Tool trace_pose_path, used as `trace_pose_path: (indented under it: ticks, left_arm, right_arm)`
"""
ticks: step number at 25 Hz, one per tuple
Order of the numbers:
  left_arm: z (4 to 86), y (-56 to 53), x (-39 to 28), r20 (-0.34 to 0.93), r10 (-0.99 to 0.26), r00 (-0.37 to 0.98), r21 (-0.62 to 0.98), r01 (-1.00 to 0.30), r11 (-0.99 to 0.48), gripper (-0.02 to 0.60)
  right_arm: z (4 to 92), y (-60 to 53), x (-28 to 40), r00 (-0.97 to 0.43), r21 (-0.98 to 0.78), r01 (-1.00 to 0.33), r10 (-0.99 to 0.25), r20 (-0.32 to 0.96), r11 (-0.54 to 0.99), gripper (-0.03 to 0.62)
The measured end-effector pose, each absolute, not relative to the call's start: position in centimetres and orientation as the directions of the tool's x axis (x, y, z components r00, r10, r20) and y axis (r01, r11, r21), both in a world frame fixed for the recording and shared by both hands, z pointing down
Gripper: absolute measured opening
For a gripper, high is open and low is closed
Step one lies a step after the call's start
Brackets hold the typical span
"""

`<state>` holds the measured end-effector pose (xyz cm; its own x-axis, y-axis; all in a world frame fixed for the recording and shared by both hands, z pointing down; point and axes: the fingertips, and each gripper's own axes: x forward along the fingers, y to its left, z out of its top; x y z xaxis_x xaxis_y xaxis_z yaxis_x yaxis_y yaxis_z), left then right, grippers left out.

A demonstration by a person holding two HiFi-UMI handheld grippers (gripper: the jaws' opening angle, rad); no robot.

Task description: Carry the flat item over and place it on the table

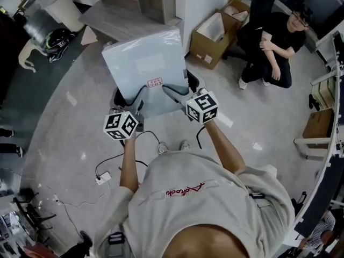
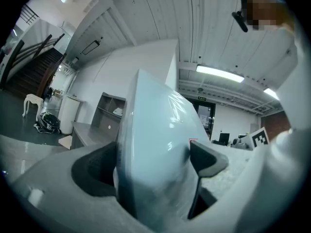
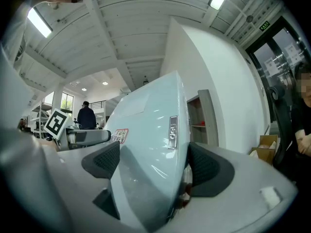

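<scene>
The flat item point(image 1: 145, 63) wears glossy clear plastic film; the floor point(image 1: 70, 122) looks polished.

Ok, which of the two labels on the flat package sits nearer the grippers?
The small red-printed label, by the flat package's near edge, between the left gripper and right gripper that clamp it. The larger pale label sits higher, mid-panel.

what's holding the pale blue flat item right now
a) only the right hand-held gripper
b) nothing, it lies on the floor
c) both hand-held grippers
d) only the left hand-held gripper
c: in their own views the left hand-held gripper and the right hand-held gripper each have both jaws closed against the flat item, and the head view shows one on each side of its near edge.
</scene>
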<state>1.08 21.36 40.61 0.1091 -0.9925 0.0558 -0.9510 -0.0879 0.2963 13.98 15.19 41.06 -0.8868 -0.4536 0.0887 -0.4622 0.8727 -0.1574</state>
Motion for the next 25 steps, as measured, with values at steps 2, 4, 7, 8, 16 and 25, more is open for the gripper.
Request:
trace_pose_path:
  ticks: [2, 4, 7, 8, 16, 25]
  left_arm:
    - [40.7, 21.3, 1.7, 0.055, -0.993, 0.106, 0.297, -0.951, -0.085, 0.48]
    - [40.6, 21.2, 2.2, 0.055, -0.993, 0.101, 0.29, -0.954, -0.081, 0.48]
    - [40.8, 20.7, 2.9, 0.063, -0.994, 0.094, 0.288, -0.955, -0.072, 0.48]
    - [41.0, 20.6, 3.1, 0.066, -0.994, 0.093, 0.29, -0.954, -0.07, 0.48]
    - [41.9, 19.9, 4.5, 0.075, -0.994, 0.079, 0.298, -0.953, -0.054, 0.48]
    - [42.8, 18.0, 5.1, 0.081, -0.994, 0.079, 0.303, -0.952, -0.051, 0.48]
  right_arm:
    - [41.1, 15.1, 14.6, -0.889, -0.164, -0.457, -0.45, 0.084, 0.874, 0.46]
    - [41.1, 14.8, 15.0, -0.892, -0.171, -0.451, -0.444, 0.078, 0.876, 0.46]
    - [41.4, 14.3, 15.7, -0.896, -0.18, -0.445, -0.437, 0.081, 0.877, 0.46]
    - [41.6, 14.1, 15.9, -0.896, -0.182, -0.444, -0.436, 0.083, 0.877, 0.46]
    - [42.5, 13.2, 17.3, -0.901, -0.187, -0.434, -0.423, 0.095, 0.881, 0.46]
    - [43.4, 11.4, 17.8, -0.9, -0.192, -0.435, -0.423, 0.105, 0.879, 0.46]
